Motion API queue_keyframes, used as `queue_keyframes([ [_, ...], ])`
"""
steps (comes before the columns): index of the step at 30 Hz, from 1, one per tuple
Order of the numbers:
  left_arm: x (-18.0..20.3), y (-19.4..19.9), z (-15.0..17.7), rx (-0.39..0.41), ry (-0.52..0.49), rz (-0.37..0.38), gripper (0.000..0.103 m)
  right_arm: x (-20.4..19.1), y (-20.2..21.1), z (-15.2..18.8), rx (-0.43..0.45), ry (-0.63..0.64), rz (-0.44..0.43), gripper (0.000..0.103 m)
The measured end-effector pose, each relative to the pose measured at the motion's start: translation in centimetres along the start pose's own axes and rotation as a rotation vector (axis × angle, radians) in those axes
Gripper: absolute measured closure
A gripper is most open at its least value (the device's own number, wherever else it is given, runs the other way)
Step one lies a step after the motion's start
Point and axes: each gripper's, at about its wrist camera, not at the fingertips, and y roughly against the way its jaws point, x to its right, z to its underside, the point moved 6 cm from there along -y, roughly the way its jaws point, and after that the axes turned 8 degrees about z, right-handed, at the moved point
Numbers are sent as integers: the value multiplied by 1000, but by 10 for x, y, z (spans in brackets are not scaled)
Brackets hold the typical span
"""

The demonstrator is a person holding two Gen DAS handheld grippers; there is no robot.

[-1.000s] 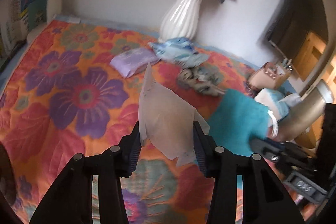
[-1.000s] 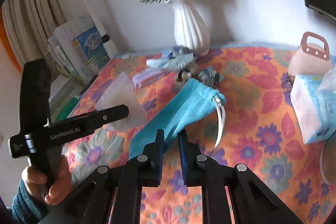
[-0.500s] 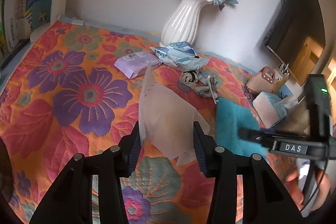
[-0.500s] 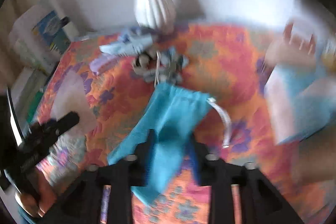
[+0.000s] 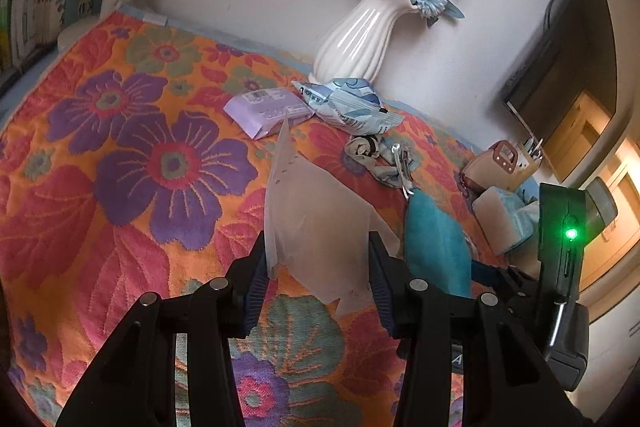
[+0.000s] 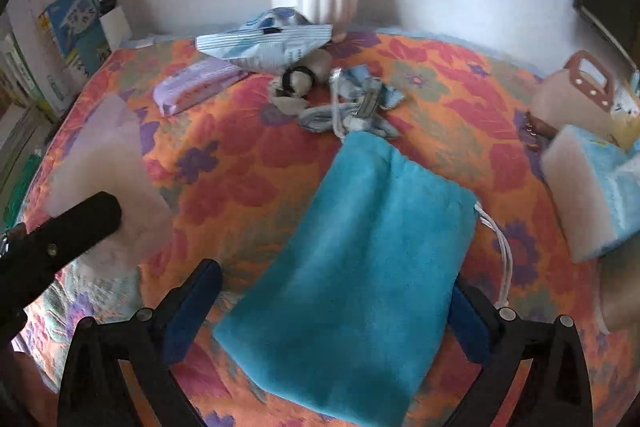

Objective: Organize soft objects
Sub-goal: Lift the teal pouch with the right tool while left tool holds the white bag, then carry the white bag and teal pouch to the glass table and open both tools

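the teal pouch (image 6: 352,247) lies lengthwise between the wide-open right gripper (image 6: 334,311) jaws, running toward frame top, while the left gripper (image 5: 318,281) seems to pinch a translucent sheet (image 5: 312,223).

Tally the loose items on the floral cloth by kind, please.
Sealed packets: 2 (lilac wipes packet, blue-white crinkly packet)
Fabric pouches: 1 (teal plush drawstring pouch)
Translucent plastic bags: 1
Tangled small accessories: 1 heap
Tissue packs: 1
Total: 6
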Motion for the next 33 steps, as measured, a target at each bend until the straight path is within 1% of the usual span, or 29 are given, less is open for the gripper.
queue_keyframes([
  [2, 0, -1, 0, -2, 3, 3, 61, 2, 1, -1, 6, -12, -4, 1],
  [3, 0, -1, 0, -1, 1, 4, 61, 3, 2, -1, 12, -15, 1, 6],
  [4, 1, -1, 0, -1, -1, 5, 61, 4, 4, -1, 22, -19, 9, 14],
  [5, 1, -1, 0, 0, -4, 6, 61, 4, 6, -1, 35, -22, 16, 18],
  [7, 3, -1, 1, 0, -11, 9, 61, 1, 10, -3, 55, -17, 16, 37],
  [8, 3, -1, 1, 0, -14, 12, 61, -1, 11, -3, 66, -11, 19, 41],
  [10, 4, -1, 1, 2, -20, 13, 61, -5, 13, -5, 81, 5, 29, 58],
  [11, 5, -1, 1, 2, -24, 14, 61, -7, 15, -5, 91, 12, 35, 61],
  [13, 6, -1, 0, 3, -27, 19, 61, -7, 16, -6, 105, 10, 33, 75],
  [16, 8, 1, 0, 7, -30, 39, 61, 1, 24, -5, 140, -26, -22, 78],
  [20, 11, 3, 0, 13, -40, 53, 61, 7, 39, -4, 191, -69, -82, 78],
  [22, 13, 3, 0, 15, -56, 38, 61, 7, 44, -2, 194, -84, -117, 78],
  [24, 16, 3, 1, 16, -80, 7, 61, 7, 48, 1, 189, -84, -119, 78],
  [28, 27, 9, 2, 47, -150, -29, 61, 7, 62, 10, 183, -101, -173, 78],
  [30, 36, 14, 6, 56, -179, -32, 61, 12, 73, 16, 199, -109, -186, 78],
  [33, 49, 20, 18, 39, -185, -20, 61, 27, 92, 25, 223, -129, -204, 78],
])
